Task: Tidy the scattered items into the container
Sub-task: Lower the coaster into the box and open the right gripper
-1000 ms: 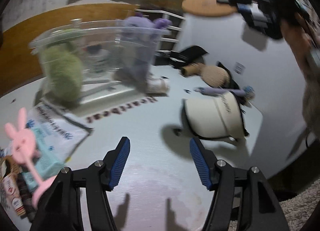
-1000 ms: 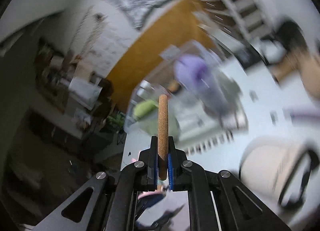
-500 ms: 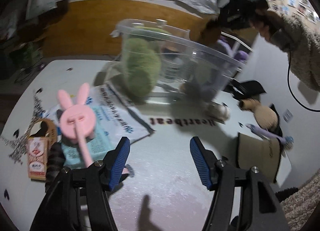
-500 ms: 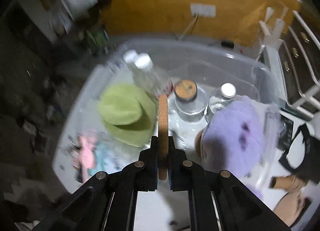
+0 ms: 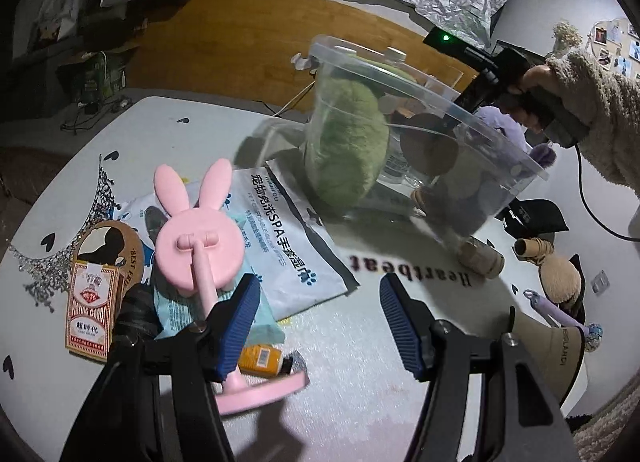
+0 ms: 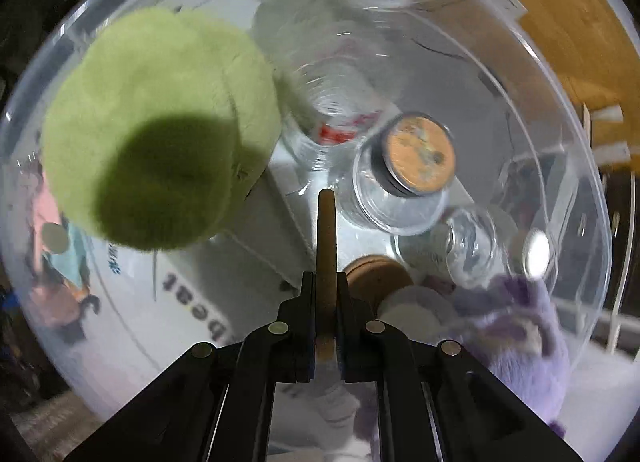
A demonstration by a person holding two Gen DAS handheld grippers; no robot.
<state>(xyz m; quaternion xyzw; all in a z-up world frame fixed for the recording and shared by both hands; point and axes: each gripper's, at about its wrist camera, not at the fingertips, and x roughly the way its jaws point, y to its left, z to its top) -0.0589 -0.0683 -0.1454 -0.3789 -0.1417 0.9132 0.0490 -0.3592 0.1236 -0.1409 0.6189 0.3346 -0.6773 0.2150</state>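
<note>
- My right gripper (image 6: 326,302) is clamped on a thin round cork coaster (image 6: 326,246), brown, edge-on, inside the clear bin (image 5: 500,149).
- My left gripper (image 5: 316,326) stands open, empty, before the bin.

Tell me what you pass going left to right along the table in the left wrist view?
Playing cards box → pink bunny stand → white wipes packet → clear container → beige cap.
</note>
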